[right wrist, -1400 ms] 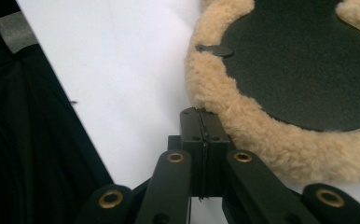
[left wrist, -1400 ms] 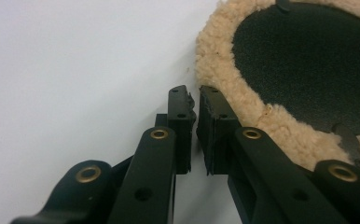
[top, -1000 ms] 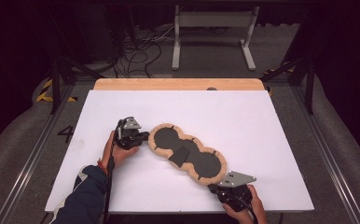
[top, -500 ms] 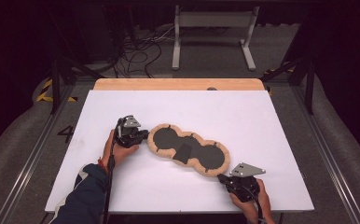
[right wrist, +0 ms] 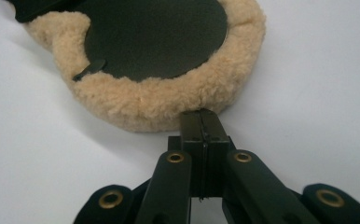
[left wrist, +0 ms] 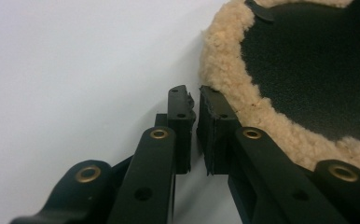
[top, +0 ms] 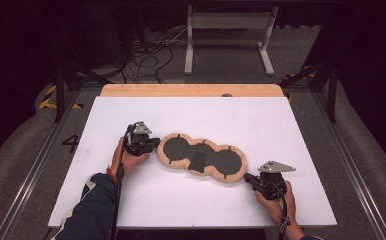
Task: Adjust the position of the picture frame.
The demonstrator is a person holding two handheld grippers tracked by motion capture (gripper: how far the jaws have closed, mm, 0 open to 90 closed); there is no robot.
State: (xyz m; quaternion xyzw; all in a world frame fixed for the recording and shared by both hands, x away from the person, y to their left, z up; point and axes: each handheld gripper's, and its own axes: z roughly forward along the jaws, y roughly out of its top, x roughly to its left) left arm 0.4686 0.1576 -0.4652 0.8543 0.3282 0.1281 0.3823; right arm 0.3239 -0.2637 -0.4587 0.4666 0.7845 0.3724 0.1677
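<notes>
A tan fleece-rimmed, black-centred two-lobed pad (top: 202,157) lies mid-table. The left gripper (left wrist: 195,100), slightly parted, empty, touches its rim; the right gripper (right wrist: 201,122), jaws closed, empty, meets the opposite end, seemingly for repositioning.

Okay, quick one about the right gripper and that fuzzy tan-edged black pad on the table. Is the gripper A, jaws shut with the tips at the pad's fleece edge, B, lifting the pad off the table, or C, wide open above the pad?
A: in the right gripper view the right gripper has its jaws pressed together, tips at the fleece rim of the pad, which lies flat on the white table.
</notes>
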